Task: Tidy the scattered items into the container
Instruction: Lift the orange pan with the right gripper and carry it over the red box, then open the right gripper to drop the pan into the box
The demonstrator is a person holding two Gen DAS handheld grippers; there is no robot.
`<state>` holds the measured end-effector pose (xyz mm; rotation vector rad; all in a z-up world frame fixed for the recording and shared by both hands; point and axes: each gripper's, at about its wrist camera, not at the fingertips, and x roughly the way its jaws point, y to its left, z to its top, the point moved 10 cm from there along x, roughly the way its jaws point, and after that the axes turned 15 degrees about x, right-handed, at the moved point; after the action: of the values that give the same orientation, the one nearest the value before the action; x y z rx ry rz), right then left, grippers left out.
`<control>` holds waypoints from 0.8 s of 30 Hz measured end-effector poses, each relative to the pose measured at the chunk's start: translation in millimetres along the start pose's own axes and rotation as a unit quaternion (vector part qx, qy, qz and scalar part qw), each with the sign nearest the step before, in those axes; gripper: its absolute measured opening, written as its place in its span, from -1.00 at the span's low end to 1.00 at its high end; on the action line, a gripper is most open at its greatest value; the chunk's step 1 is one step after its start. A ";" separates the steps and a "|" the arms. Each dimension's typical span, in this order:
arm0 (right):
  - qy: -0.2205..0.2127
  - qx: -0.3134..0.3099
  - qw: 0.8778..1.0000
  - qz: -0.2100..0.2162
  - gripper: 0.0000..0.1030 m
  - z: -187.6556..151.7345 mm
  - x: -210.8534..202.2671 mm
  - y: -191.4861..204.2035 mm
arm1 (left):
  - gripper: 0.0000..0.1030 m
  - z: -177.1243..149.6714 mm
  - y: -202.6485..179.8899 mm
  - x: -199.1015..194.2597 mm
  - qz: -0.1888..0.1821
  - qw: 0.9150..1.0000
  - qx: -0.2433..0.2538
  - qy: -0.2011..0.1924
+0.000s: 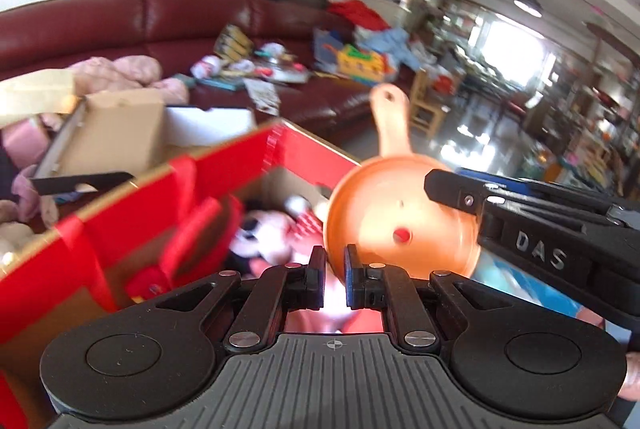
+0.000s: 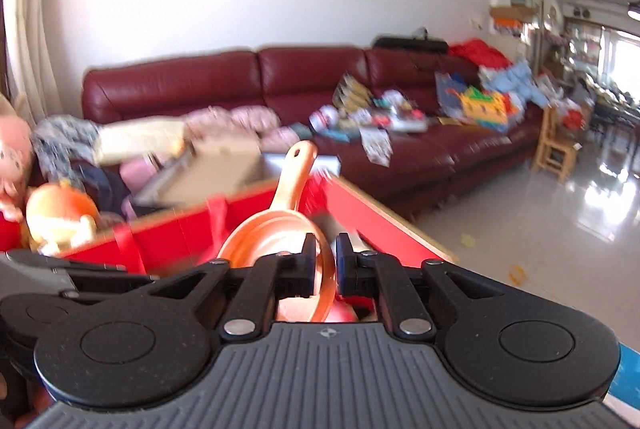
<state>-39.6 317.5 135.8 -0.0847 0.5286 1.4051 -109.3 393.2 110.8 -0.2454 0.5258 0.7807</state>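
Note:
An orange toy frying pan (image 1: 390, 217) hangs over the open red cardboard box (image 1: 224, 169), handle pointing up and away. My right gripper (image 2: 323, 263) is shut on the pan's rim (image 2: 276, 233); it also shows in the left wrist view (image 1: 452, 189), reaching in from the right. My left gripper (image 1: 334, 275) is nearly shut with a narrow gap between the fingers, empty, just below the pan's lower rim. A pink plush mouse toy (image 1: 264, 233) lies inside the box. The box (image 2: 168, 241) also shows in the right wrist view.
A dark red leather sofa (image 2: 280, 77) behind the box holds scattered toys, books and clothes (image 2: 400, 117). A brown carton (image 1: 116, 129) sits behind the box. An orange doll (image 2: 60, 217) lies at the left. A wooden chair (image 2: 556, 145) stands on the shiny floor.

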 end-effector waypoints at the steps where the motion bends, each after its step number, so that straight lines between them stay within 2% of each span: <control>1: -0.005 0.000 1.000 -0.005 0.42 5.5 7.7 2.8 | -0.26 2.8 14.3 4.5 0.024 1.000 -0.009 0.005; 2: -0.017 0.000 1.000 -0.018 0.56 10.7 11.8 3.0 | 0.17 2.7 27.8 8.5 0.043 0.999 -0.024 0.012; 3: -0.030 -0.002 0.999 -0.026 0.56 14.2 13.1 3.2 | 0.40 1.7 35.7 11.1 0.048 0.998 -0.033 0.013; 7: -0.019 -0.001 1.000 -0.021 0.60 4.9 14.3 -3.8 | 0.44 -12.8 48.6 15.9 0.049 0.998 -0.041 0.030; 11: 0.007 -0.003 0.999 -0.046 0.61 -15.0 18.9 -21.7 | 0.45 -29.4 39.6 23.6 0.029 0.998 -0.037 0.048; 24: 0.032 0.027 0.996 -0.077 0.62 -43.3 2.8 -67.0 | 0.51 -29.5 -11.5 16.9 0.004 0.999 0.018 0.038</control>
<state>11.3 292.1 79.8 -0.1249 0.6016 1.2403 -101.6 383.7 77.1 -0.2407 0.6129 0.7717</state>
